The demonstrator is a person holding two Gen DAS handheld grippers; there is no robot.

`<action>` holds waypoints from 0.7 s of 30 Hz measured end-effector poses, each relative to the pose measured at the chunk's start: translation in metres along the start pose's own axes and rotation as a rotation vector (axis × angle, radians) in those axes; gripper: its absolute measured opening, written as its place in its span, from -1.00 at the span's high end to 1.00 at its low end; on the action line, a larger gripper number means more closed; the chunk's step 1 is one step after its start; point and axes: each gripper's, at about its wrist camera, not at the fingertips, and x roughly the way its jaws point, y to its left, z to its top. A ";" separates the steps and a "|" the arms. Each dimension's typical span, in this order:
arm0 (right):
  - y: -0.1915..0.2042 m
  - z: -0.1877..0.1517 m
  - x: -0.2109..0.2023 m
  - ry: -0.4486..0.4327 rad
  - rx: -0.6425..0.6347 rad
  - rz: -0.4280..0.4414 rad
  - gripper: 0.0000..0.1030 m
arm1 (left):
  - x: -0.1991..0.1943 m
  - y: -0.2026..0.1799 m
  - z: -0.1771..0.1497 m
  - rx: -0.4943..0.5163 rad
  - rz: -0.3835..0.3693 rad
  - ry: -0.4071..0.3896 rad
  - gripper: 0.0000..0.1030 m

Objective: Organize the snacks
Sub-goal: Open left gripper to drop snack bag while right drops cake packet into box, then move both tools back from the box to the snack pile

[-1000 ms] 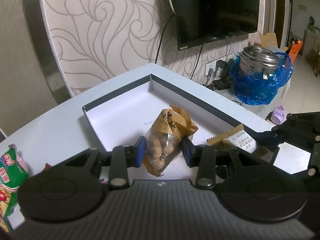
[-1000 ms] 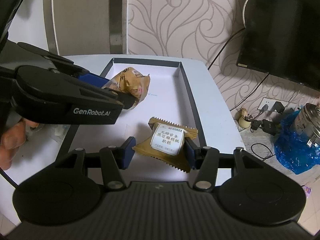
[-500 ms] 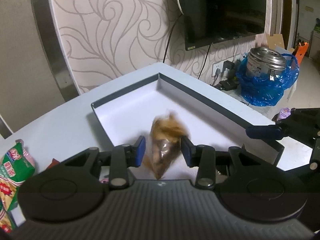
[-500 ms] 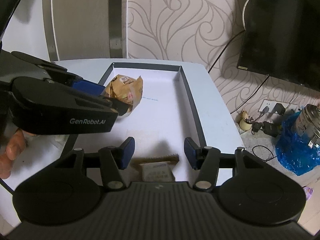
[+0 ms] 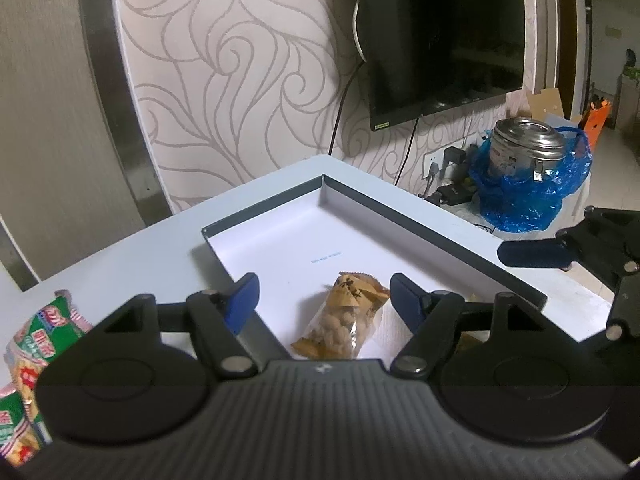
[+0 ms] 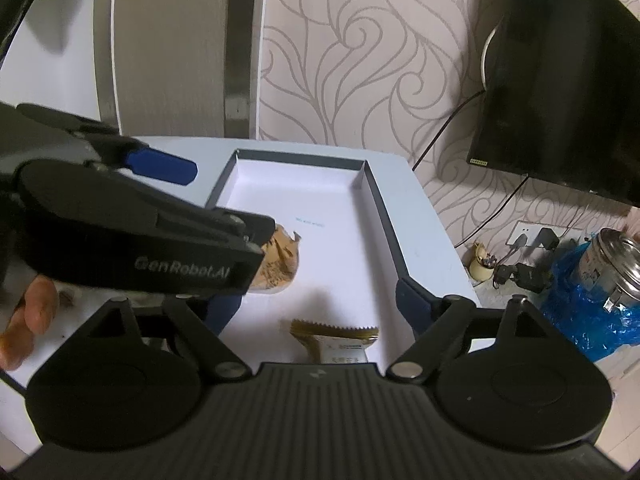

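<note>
A clear-and-brown bag of nuts (image 5: pixel 344 320) lies flat on the white floor of the shallow dark-rimmed box (image 5: pixel 420 216). My left gripper (image 5: pixel 323 298) is open above it, fingers wide apart and clear of the bag. In the right wrist view the bag (image 6: pixel 280 264) shows partly behind the left gripper (image 6: pixel 160 216). A gold wrapped pastry (image 6: pixel 340 340) lies in the box (image 6: pixel 378 200) near its front end. My right gripper (image 6: pixel 320 304) is open above it. The right gripper also shows at the right edge of the left wrist view (image 5: pixel 536 254).
Green and red snack packets (image 5: pixel 32 340) lie on the pale table left of the box. Beyond the table's right edge stand a steel pot in a blue plastic bag (image 5: pixel 528 168) and wall sockets with cables (image 6: pixel 520 256). A television (image 5: pixel 444 36) hangs on the patterned wall.
Both grippers opened. The nut bag dropped from the left gripper onto the box floor, and the pastry dropped from the right gripper. Both grippers rose and drew back.
</note>
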 end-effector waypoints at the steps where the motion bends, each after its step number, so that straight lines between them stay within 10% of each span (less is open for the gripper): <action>1: 0.002 0.001 -0.003 -0.005 0.002 -0.002 -0.70 | -0.005 0.003 -0.002 -0.005 -0.003 -0.003 -0.44; 21: 0.123 0.003 -0.026 -0.063 -0.104 0.143 -0.69 | -0.086 0.122 -0.083 -0.126 0.202 0.049 -0.43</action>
